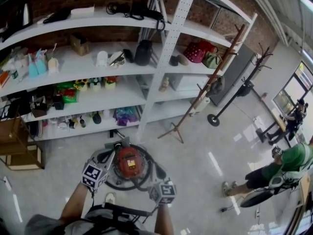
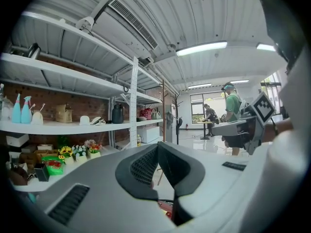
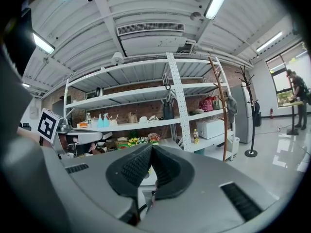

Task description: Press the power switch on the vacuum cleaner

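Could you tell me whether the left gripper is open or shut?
Shut: the left gripper shows its pad tips touching in its own view, nothing between them.

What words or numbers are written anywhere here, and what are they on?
No text can be read in any view.
Label on the red vacuum cleaner: too small to read.
Marker cubes: black-and-white squares, no words.
Dark tag on the grey casing, left gripper view: blurred.
Packets on the shelves: too small to read.
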Motion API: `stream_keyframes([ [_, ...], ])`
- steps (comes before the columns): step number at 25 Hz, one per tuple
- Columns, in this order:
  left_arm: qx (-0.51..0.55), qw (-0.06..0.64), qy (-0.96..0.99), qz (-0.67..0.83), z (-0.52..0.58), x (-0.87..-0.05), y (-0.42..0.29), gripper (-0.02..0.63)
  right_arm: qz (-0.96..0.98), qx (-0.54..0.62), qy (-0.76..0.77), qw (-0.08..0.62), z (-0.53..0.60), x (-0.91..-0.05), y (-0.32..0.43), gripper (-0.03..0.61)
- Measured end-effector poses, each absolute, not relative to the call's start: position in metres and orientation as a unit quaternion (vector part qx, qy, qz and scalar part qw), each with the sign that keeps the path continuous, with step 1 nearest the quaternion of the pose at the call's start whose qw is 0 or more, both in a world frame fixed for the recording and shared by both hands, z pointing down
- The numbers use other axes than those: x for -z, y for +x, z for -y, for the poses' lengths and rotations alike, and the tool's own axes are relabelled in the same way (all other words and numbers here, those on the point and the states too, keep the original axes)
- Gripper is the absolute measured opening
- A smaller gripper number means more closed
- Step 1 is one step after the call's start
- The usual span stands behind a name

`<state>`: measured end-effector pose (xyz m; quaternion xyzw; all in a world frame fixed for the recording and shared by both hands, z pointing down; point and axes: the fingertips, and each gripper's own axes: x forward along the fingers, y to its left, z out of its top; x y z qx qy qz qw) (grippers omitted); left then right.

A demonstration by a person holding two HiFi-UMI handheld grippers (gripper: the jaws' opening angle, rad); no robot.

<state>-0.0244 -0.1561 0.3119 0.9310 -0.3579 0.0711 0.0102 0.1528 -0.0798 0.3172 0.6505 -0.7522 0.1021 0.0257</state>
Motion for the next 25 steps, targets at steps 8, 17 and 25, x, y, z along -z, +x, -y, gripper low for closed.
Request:
stream_keyframes([
  [8, -0.069, 0.011, 0.928, 0.367, 0.154, -0.310, -0.031, 0.009, 0.761, -0.101, 0.640, 0.027, 0.077, -0.317, 0.141, 0.011],
  [17, -0.070, 0.015, 0.926, 0.371, 0.148, -0.311, -0.033, 0.009, 0.772, -0.095, 0.627, 0.037, 0.072, -0.318, 0.131, 0.010],
  [25, -0.073, 0.015, 0.927, 0.369, 0.148, -0.314, -0.034, 0.009, 0.772, -0.093, 0.627, 0.033, 0.070, -0.314, 0.127, 0.009],
])
